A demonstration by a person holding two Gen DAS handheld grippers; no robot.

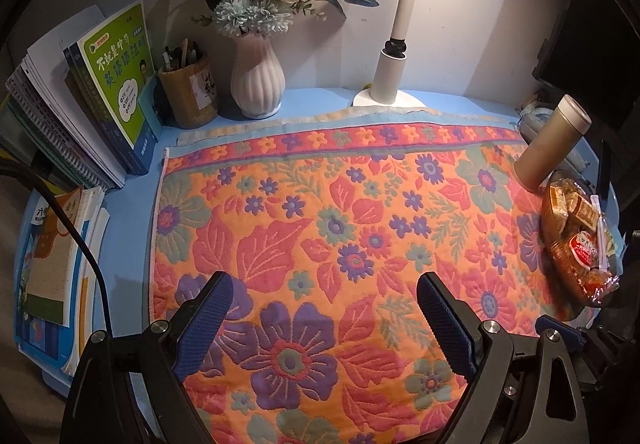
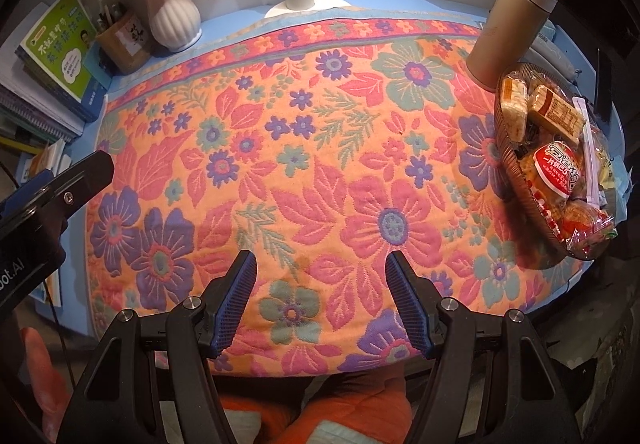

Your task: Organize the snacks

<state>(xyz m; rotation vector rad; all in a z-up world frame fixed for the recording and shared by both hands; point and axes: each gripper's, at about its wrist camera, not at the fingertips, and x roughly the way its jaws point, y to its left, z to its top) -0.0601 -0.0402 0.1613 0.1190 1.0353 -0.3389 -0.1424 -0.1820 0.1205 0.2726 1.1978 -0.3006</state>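
My light-blue worktop [image 1: 132,183] is mostly covered by a large orange quilted cloth patterned with pink and purple flowers [image 1: 320,228], which reaches from the near edge almost to the back edge. Along the left edge stands a row of upright books and spiral notebooks [image 1: 80,103]; the front one has a green cover with Chinese characters I can only partly make out. More books [image 1: 52,268] lie flat at the near left corner. At the back edge, a pale pink ribbed vase holding blue and cream artificial flowers [image 1: 258,79] stands between a brown wooden pen holder with a white label [image 1: 188,91] and a white desk lamp with a round base [image 1: 394,71]. Near the right edge, a gold cylindrical thermos flask [image 2: 510,27] stands on the cloth, just behind the snacks.

The snacks sit in a brown woven oval basket [image 2: 516,171] at the right edge: wrapped rice crackers, a tan bar, and a round cake in a red-and-white wrapper with Chinese lettering [image 2: 554,171].

My left tongs [image 1: 324,308] hang over the near part of the cloth, fingers spread apart and holding nothing. My right tongs [image 2: 322,284] are likewise spread and hold nothing, well apart from the basket.
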